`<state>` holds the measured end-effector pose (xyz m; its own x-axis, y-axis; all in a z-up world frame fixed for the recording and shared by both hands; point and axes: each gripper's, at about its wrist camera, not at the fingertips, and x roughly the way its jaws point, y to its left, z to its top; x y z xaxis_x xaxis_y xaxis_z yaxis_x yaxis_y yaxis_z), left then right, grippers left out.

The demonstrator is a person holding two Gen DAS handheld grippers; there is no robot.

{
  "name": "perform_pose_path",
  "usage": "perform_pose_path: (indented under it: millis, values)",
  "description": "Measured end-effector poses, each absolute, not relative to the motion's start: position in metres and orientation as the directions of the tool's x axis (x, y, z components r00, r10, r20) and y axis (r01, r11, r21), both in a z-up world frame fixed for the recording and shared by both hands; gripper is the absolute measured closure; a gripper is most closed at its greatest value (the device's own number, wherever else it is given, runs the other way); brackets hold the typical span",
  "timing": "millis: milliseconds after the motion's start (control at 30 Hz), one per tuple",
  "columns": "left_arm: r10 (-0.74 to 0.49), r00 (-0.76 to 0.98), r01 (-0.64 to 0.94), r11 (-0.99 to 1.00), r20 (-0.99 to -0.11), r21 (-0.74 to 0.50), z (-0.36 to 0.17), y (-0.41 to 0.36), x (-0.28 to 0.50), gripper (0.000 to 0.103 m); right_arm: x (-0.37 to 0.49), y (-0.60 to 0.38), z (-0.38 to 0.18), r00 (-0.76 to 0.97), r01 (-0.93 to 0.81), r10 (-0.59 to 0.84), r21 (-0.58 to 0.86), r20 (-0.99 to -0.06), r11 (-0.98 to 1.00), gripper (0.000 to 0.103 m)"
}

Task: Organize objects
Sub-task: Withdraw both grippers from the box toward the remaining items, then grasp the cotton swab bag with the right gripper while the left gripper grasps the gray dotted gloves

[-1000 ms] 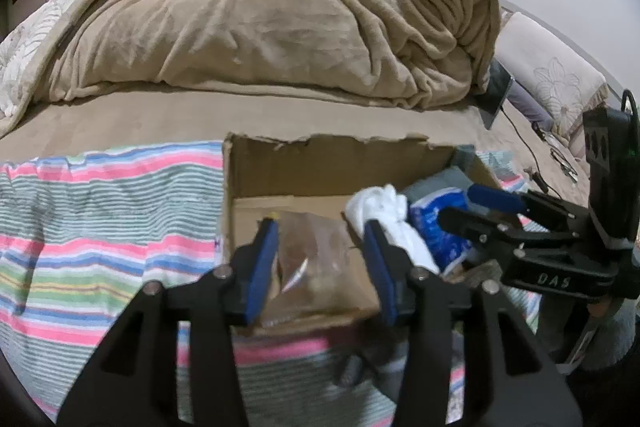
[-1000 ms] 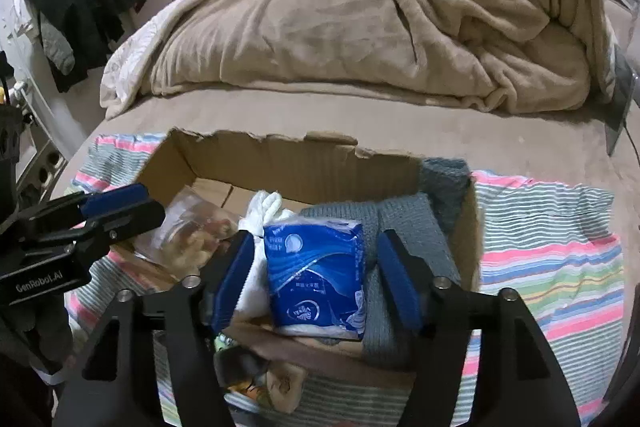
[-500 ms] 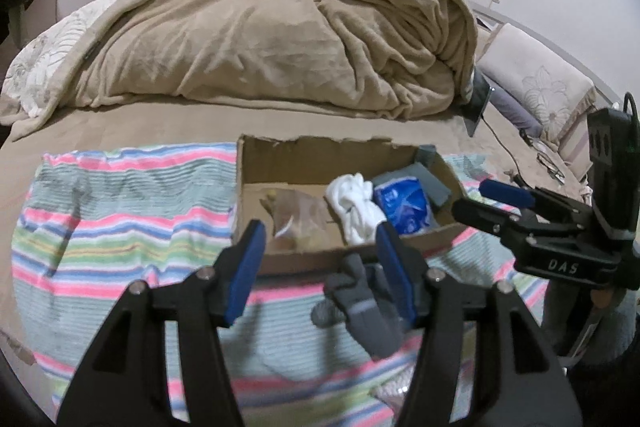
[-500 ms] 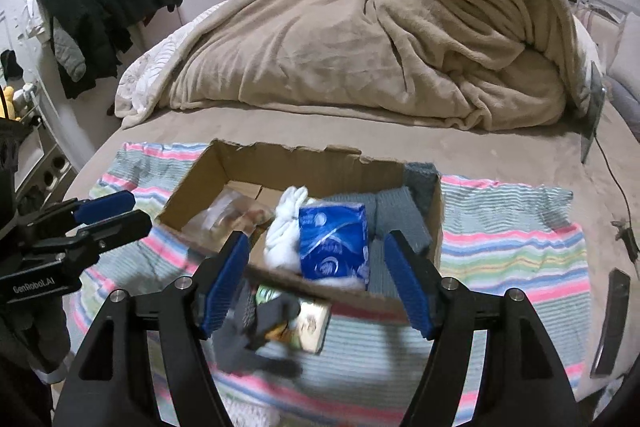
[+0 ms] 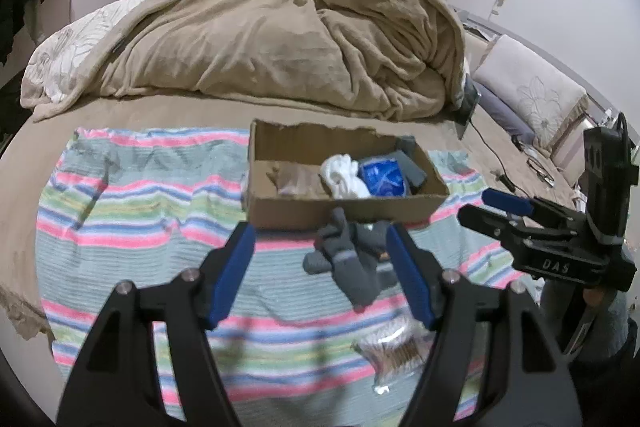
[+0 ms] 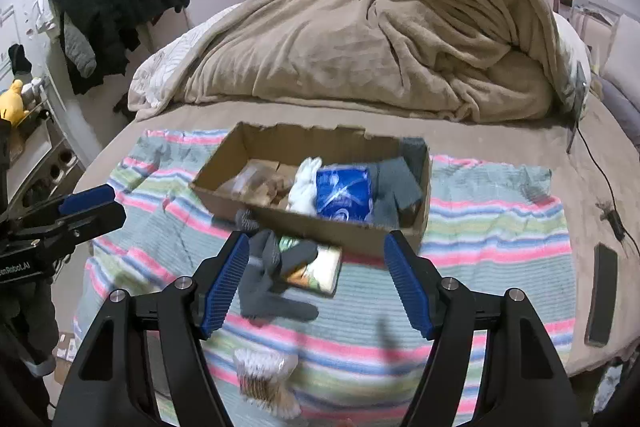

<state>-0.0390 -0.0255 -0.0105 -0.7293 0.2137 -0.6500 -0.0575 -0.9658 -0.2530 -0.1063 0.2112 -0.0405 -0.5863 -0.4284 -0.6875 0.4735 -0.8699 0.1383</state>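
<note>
Both grippers empty. Left gripper (image 5: 320, 269) and right gripper (image 6: 316, 277) hover over the near part of the striped blanket (image 6: 492, 227), fingers spread wide, nothing between the pads.

Nearest us, close to the blanket's near edge: a clear bag of cotton swabs (image 6: 266, 383). We judge it very light, crinkly and slippery; pinch a fold of the film rather than the bulk.

Just beyond it, toward the middle: grey gloves (image 6: 272, 283), a limp knit heap, fingers splayed. One lies partly over a flat printed packet (image 6: 320, 267). We expect the gloves to be soft, light and sagging when lifted; best taken at the thickest bunch near the cuffs so both come up together. The packet looks flat and fairly stiff, and we cannot reach it cleanly until the glove is off; take it by an edge.

Behind these, the cardboard box (image 5: 344, 213), its near wall touching or nearly touching the gloves. It already holds a clear bag (image 5: 296, 181) at the left, a white cloth (image 5: 344, 177), a blue tissue pack (image 5: 384, 179) and a grey knit piece (image 6: 396, 183) draped over the right corner. The most open space appears at the left, over the bag.

Obstacles: the box's near wall must be cleared on the way in. On the bed's right edge, off the blanket, lie a dark phone (image 6: 602, 283) and a cable (image 6: 600, 179). The beige duvet (image 5: 280, 39) is heaped at the far side, well apart.
</note>
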Motion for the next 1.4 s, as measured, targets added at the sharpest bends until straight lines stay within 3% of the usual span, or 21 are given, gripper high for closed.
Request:
perform_pose_path:
  millis: [567,1400]
  values:
    - [0.224,-0.673,-0.039,-0.962,-0.705,-0.268,-0.047,-0.022,-0.004,0.033,-0.07,0.204,-0.079,-0.516,0.489,-0.418,0.143,-0.748,-0.86,0.03]
    - [0.241,-0.558,-0.012,-0.959,-0.794,-0.283,-0.107,-0.019,-0.01,0.033,-0.058,0.168,-0.166,-0.346,0.529,-0.361,0.138,-0.866,-0.837,0.03]
